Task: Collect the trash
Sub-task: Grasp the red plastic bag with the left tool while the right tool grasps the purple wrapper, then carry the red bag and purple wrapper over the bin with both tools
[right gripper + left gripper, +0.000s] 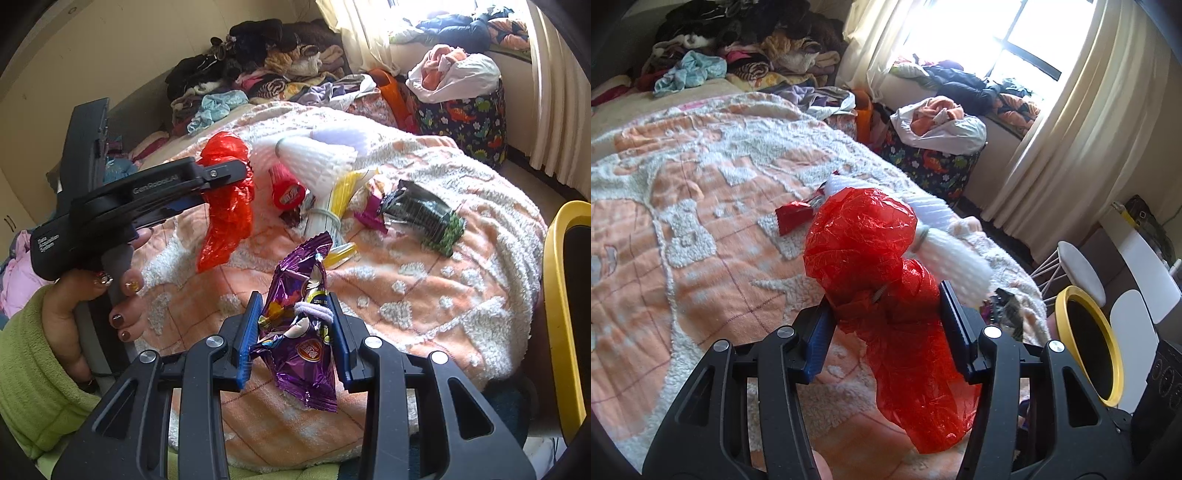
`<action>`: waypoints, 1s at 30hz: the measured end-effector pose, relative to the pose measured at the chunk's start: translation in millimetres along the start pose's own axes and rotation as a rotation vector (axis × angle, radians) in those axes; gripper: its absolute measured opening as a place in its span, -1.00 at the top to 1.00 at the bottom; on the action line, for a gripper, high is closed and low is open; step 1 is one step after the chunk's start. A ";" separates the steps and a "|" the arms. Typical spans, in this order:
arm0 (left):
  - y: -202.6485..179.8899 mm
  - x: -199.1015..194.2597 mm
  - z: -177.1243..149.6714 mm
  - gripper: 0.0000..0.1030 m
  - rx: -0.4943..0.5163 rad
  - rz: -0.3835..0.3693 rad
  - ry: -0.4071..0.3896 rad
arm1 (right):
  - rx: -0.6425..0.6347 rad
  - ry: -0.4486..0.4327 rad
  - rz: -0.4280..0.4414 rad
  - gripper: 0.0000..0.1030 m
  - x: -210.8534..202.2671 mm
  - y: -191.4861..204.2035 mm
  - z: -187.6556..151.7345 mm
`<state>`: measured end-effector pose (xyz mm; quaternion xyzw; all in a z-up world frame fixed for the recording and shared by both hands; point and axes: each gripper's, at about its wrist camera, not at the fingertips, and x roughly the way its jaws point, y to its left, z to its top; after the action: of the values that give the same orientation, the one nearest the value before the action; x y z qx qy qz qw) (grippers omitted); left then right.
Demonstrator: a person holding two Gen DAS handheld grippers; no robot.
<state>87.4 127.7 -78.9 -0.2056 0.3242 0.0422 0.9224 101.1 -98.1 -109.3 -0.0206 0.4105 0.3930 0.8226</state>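
My left gripper (886, 306) is shut on a crumpled red plastic bag (871, 251) and holds it above the bed; it also shows in the right wrist view (225, 206), where the left gripper (236, 173) is seen from the side. My right gripper (295, 325) is shut on a purple snack wrapper (299, 332) with a white hair tie on it, lifted over the blanket. More trash lies on the bed: a black and green wrapper (424, 218), a red wrapper (286, 188), yellow and white packaging (332, 206), a white foam sleeve (314, 158).
A yellow-rimmed bin (1089, 343) stands at the right of the bed, also at the right edge of the right wrist view (557, 295). The orange and white blanket (424, 295) covers the bed. Piled clothes (266, 62) lie at the far end. A dinosaur-print basket (465, 114) stands by the curtain.
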 end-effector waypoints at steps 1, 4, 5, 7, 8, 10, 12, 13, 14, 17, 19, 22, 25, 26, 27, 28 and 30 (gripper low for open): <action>-1.4 -1.4 0.5 0.12 0.004 -0.001 -0.002 | 0.002 -0.007 -0.002 0.35 -2.3 -1.1 0.4; -9.8 -5.9 1.7 0.12 0.020 -0.008 -0.007 | 0.008 -0.027 -0.003 0.36 -8.6 -4.5 2.3; -12.8 -7.4 2.4 0.12 0.026 -0.011 -0.010 | 0.011 -0.034 -0.005 0.36 -10.8 -5.9 2.9; -17.5 -9.5 3.6 0.12 0.038 -0.018 -0.014 | 0.019 -0.046 -0.009 0.36 -14.1 -7.3 4.5; -21.9 -10.9 4.2 0.12 0.045 -0.022 -0.017 | 0.023 -0.053 -0.011 0.36 -16.6 -9.3 5.3; -29.2 -13.4 4.3 0.12 0.056 -0.030 -0.022 | 0.031 -0.067 -0.014 0.36 -21.4 -13.9 6.7; -33.7 -13.6 5.0 0.12 0.068 -0.035 -0.024 | 0.040 -0.082 -0.021 0.36 -27.5 -19.4 7.4; -36.5 -13.9 5.0 0.12 0.073 -0.039 -0.025 | 0.045 -0.089 -0.023 0.36 -30.5 -21.1 7.5; -40.0 -14.2 5.0 0.12 0.080 -0.042 -0.025 | 0.048 -0.096 -0.025 0.36 -33.3 -23.6 8.1; -48.4 -13.9 4.3 0.12 0.097 -0.051 -0.023 | 0.059 -0.119 -0.037 0.36 -43.2 -31.2 9.6; -54.5 -13.5 3.4 0.12 0.109 -0.057 -0.022 | 0.065 -0.132 -0.044 0.36 -48.5 -36.3 10.2; -63.2 -13.8 0.7 0.12 0.124 -0.064 -0.020 | 0.081 -0.149 -0.052 0.36 -56.2 -44.8 11.7; -73.5 -13.8 -1.4 0.12 0.142 -0.073 -0.019 | 0.095 -0.167 -0.063 0.36 -63.0 -52.0 13.0; -76.7 -13.5 -2.1 0.12 0.149 -0.077 -0.017 | 0.100 -0.174 -0.066 0.36 -65.9 -54.0 12.9; -80.9 -13.7 -2.8 0.12 0.155 -0.080 -0.017 | 0.103 -0.179 -0.069 0.36 -68.0 -55.3 12.1; -83.3 -13.7 -3.7 0.12 0.160 -0.082 -0.016 | 0.108 -0.185 -0.072 0.36 -70.7 -58.1 12.4; -90.3 -13.5 -5.6 0.12 0.173 -0.089 -0.014 | 0.116 -0.196 -0.079 0.35 -74.1 -61.8 12.7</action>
<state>92.6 43.8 -42.8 -0.1391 0.3109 -0.0255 0.9398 124.2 -182.9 -67.5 0.0494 0.3491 0.3358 0.8735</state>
